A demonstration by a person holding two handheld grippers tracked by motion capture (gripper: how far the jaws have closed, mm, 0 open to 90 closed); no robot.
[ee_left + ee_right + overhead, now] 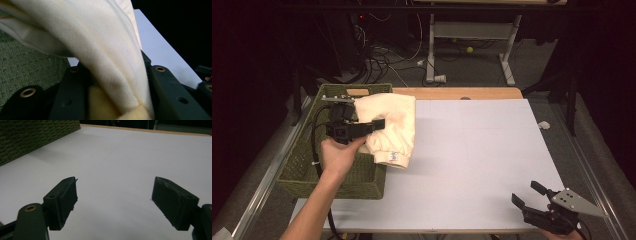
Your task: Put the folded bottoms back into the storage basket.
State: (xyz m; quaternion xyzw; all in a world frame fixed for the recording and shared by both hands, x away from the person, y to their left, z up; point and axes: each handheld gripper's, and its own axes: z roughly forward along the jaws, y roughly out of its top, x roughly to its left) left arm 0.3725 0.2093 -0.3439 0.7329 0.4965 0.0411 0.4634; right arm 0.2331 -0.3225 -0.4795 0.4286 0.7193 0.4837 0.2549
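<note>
High view first: our left claw [377, 123] pinches a cream knitted cloth garment [392, 127], which hangs over the right rim of the woven green basket [302, 170] and partly above the white table [482, 150]. We judge we are lifting it out; next it needs carrying clear and laying flat. Our right claw [528, 194] waits near the table's corner, jaws wide apart and empty.

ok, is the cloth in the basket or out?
Partly out. The left gripper is shut on the cream cloth and holds it across the basket's right rim, its cuff end hanging over the white table.
</note>
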